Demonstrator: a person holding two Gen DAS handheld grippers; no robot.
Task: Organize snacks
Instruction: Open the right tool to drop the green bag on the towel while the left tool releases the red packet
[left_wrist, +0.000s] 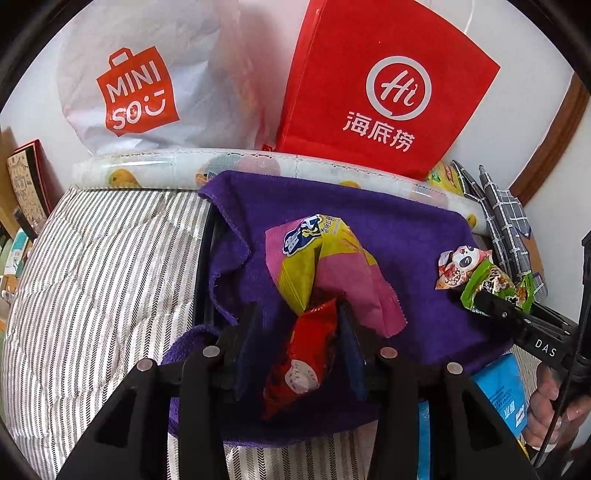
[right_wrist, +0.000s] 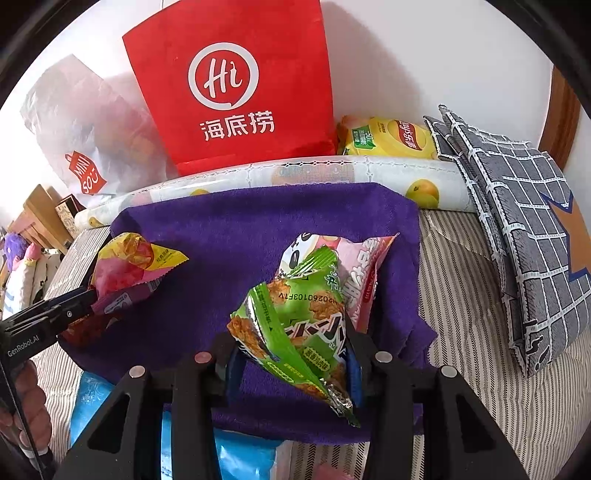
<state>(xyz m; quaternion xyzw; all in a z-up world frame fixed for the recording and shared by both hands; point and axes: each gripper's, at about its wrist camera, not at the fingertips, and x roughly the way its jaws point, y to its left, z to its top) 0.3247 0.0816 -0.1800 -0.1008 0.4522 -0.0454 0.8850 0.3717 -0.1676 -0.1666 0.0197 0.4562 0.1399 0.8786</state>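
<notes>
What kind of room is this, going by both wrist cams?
Likely a bedroom: the purple towel lies on a striped quilted mattress, a checked pillow leans by the wall, and shopping bags stand behind.

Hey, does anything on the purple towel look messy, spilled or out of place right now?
Nothing spilled or torn. The purple towel lies rumpled, its left edge folded over. The pink-yellow packet and panda packet lie loosely, unsorted, while each tongs grips a snack.

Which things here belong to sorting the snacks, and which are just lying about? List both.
For the job:
red snack packet in left gripper
green snack packet in right gripper
pink-and-yellow packet
panda packet
purple towel

Lying about:
red bag
white bag
checked cushion
</notes>
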